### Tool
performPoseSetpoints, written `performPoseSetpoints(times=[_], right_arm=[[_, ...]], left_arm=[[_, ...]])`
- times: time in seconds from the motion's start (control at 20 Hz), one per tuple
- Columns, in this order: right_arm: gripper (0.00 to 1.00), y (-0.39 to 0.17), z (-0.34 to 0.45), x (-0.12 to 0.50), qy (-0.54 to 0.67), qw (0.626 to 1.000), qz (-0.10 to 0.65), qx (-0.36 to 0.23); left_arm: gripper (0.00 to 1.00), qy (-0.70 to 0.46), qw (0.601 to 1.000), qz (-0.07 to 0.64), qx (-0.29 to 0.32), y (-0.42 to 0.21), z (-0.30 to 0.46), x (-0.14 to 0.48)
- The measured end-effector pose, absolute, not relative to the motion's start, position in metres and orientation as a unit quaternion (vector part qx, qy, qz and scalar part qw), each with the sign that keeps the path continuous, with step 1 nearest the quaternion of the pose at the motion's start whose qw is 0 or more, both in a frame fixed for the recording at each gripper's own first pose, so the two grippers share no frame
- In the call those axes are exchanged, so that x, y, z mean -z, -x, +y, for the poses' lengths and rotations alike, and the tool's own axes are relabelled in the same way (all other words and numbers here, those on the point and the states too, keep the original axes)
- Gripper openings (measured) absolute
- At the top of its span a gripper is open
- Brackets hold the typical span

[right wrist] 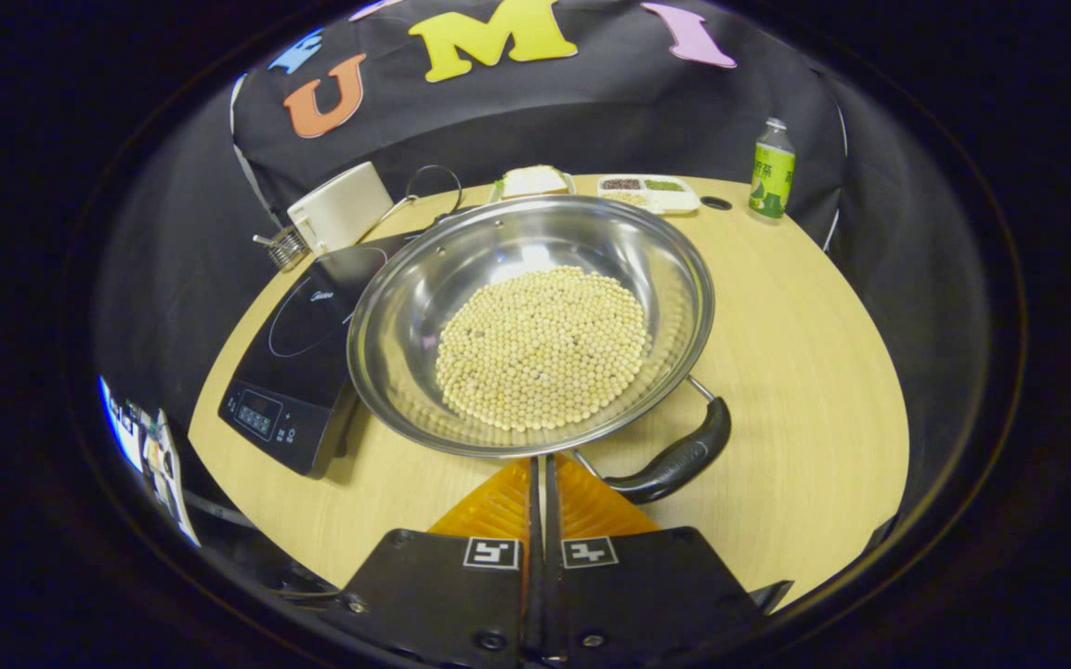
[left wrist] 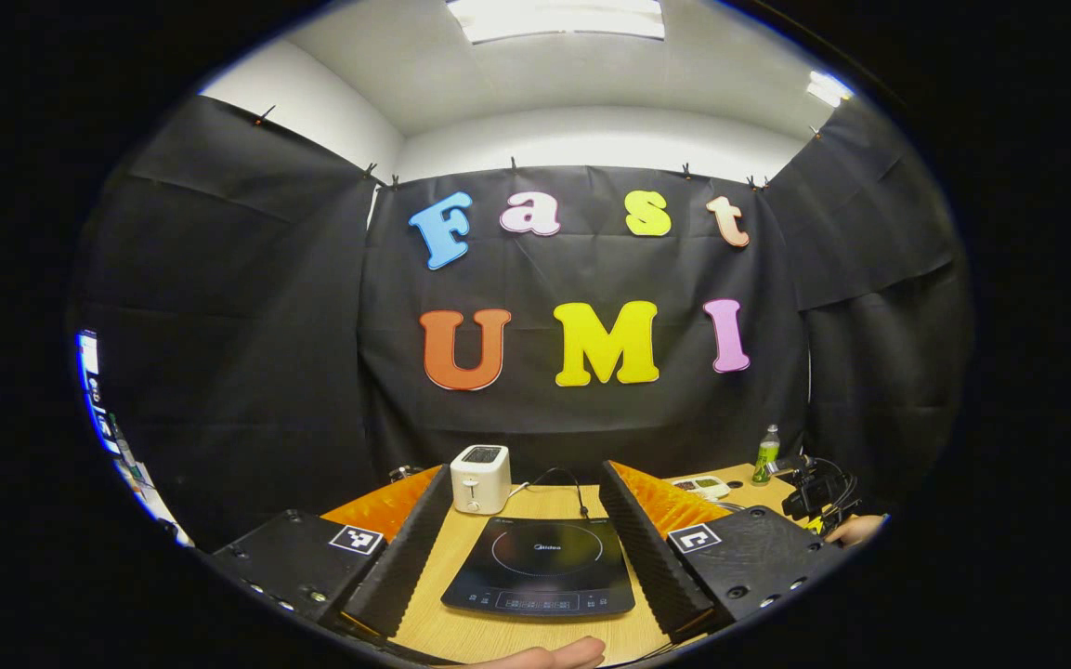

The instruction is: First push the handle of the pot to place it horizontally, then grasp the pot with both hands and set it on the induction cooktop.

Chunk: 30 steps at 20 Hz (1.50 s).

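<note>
At the bottom of the right gripper view, the right gripper [right wrist: 540,474] has its fingers pressed together with only a thin slit between them and nothing held; the tips sit just short of the near rim of the wide, shiny stainless-steel pot [right wrist: 535,325]. That pot stands on the pale wooden desk [right wrist: 804,372], its floor covered by a layer of small round cream-coloured beans [right wrist: 542,348]. Its curved black handle [right wrist: 679,460] sticks out from the near right of the rim, angled toward the gripper and lying just right of the finger tips. Left of the pot lies the flat black induction cooktop [right wrist: 298,353]; the pot's left edge overlaps it in this view, though whether they touch I cannot tell. Farther back are a white toaster [right wrist: 342,206], a white divided tray [right wrist: 651,190] and a green-labelled bottle [right wrist: 772,172]. Low in the left gripper view, the left gripper [left wrist: 528,506] holds its fingers wide apart with nothing between them, framing the cooktop [left wrist: 542,567] on the desk [left wrist: 470,627], with the toaster [left wrist: 480,478] behind it and the bottle [left wrist: 766,455] far right. A fingertip [left wrist: 554,656] shows at the bottom edge.
</note>
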State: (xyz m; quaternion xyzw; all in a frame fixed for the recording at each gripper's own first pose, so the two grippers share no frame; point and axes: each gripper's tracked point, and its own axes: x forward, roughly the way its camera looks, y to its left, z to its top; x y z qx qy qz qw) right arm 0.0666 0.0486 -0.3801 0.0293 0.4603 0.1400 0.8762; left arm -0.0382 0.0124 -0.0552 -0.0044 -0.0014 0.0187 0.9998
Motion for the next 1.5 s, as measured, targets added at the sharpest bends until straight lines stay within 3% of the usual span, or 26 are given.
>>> performPoseSetpoints(times=[0.5, 1.0, 1.5], right_arm=[[0.04, -0.088, -0.011, 0.390, -0.018, 0.885, 0.456, -0.091], [0.04, -0.117, -0.046, 0.393, -0.084, 0.890, 0.444, -0.055], [0.04, -0.164, -0.070, 0.394, -0.094, 0.901, 0.423, -0.036]], left_arm=[[0.95, -0.007, 1.000, 0.004, -0.006, 0.034, -0.005, 0.062], [0.95, -0.002, 1.000, 0.007, 0.005, 0.031, -0.014, 0.075], [0.95, 0.026, 0.999, 0.031, 0.015, -0.006, -0.020, 0.102]])
